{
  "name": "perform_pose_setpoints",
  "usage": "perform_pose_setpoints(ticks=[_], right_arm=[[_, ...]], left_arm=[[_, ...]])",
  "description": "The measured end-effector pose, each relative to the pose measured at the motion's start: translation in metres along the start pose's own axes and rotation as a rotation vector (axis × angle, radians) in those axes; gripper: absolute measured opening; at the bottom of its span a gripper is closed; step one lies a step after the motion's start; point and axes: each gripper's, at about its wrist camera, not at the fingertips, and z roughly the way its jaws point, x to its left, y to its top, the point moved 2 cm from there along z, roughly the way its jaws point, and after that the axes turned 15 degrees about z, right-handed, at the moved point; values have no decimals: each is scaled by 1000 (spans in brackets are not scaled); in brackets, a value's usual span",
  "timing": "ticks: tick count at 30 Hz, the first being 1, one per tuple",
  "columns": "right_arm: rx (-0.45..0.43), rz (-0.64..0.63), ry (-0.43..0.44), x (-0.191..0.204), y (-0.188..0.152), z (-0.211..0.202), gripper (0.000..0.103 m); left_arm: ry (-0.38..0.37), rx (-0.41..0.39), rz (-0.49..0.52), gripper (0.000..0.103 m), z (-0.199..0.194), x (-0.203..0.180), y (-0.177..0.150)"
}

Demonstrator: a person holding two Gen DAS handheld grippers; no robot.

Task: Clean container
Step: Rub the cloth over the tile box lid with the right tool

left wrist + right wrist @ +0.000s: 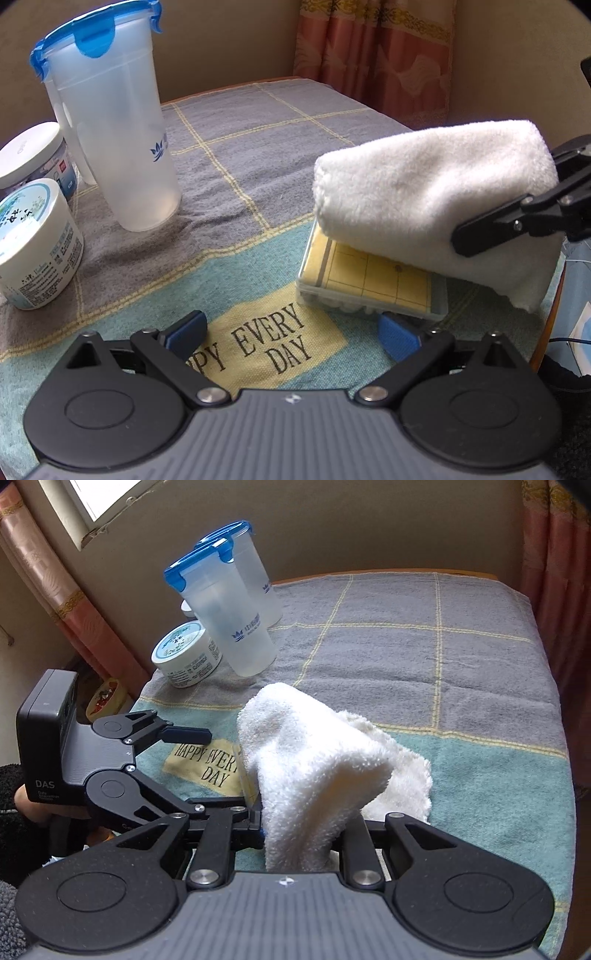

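A white towel (436,195), clamped in the closed right gripper (299,834), rests on the flat clear plastic box (373,284) lying on the tablecloth (258,147) just ahead of the wide-open, empty left gripper (291,334), nearest its right finger. The box looks light, rigid and smooth-sided, likely to skid under wiping; its short edges, level with the left jaws, seem the safest hold. The soft towel should drape and bunch easily.

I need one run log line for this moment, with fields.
left gripper: open, empty | right gripper: shut on white cloth | cloth over flat clear box
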Motion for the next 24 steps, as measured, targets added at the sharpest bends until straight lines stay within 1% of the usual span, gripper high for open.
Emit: perform_pose_setpoints(ticks=[6, 12, 19, 24], right_arm=[[-27, -10, -4, 4, 18, 11, 23], [-11, -23, 22, 16, 28, 29, 23], [36, -60, 73, 36, 16, 37, 23], [64, -65, 86, 37, 3, 29, 23]], left_arm=[[-7, 3, 4, 99, 3, 1, 2], [-11, 7, 7, 99, 0, 0, 2], [-6, 9, 14, 99, -1, -2, 2], [-3, 10, 14, 99, -1, -4, 2]])
